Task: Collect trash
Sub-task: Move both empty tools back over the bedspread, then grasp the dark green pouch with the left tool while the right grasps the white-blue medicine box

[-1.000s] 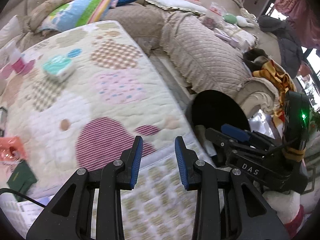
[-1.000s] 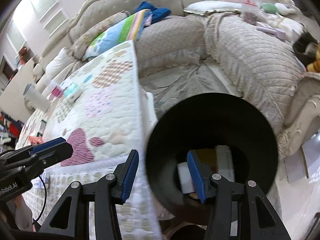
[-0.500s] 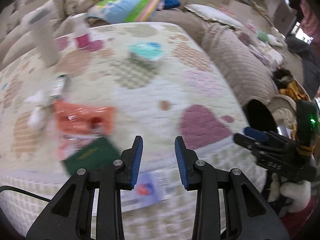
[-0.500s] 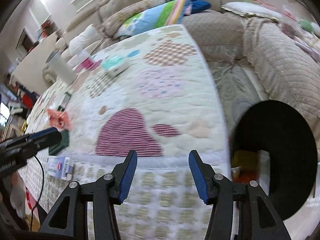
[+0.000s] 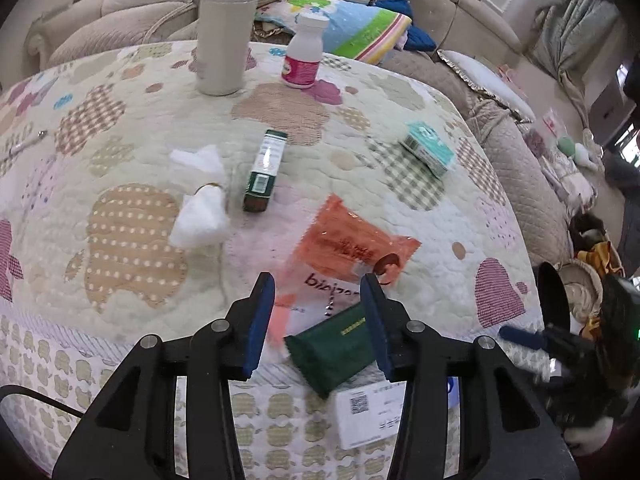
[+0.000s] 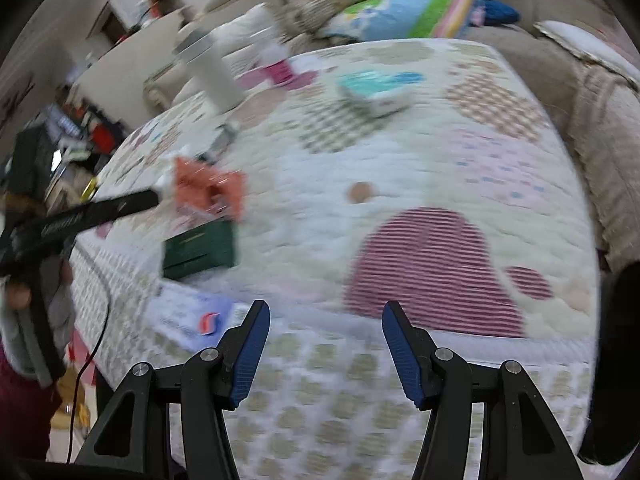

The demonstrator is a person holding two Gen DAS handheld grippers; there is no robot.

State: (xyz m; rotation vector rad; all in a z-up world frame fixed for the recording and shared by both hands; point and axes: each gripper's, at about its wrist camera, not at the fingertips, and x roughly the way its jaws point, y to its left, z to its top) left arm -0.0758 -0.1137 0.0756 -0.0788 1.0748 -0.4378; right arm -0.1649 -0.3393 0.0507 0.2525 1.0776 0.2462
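My left gripper [image 5: 318, 322] is open and empty, just above the near edge of the quilt-covered table [image 5: 132, 200]. Between its fingers lie a clear printed plastic bag [image 5: 316, 292] and a dark green box [image 5: 340, 350]. An orange wrapper [image 5: 352, 240] lies just beyond. Crumpled white tissues [image 5: 200, 204], a green carton [image 5: 264, 170] and a teal box [image 5: 428, 148] lie farther back. My right gripper [image 6: 324, 354] is open and empty over the table's front edge. It sees the orange wrapper [image 6: 208, 190], the green box [image 6: 200, 248] and the left gripper [image 6: 156, 198]. The black trash bin [image 5: 554, 300] is at the right.
A tall beige flask [image 5: 226, 28] and a white bottle with a pink label [image 5: 304, 54] stand at the back. A white label sheet [image 5: 368, 416] hangs over the front edge. Sofas with cushions [image 5: 360, 20] surround the table. A metal tool [image 5: 24, 144] lies at the far left.
Both grippers swung left from the black bin to the table. The left one now faces the orange wrapper, clear bag and green box, with its jaws wider. The right gripper also opened wider.
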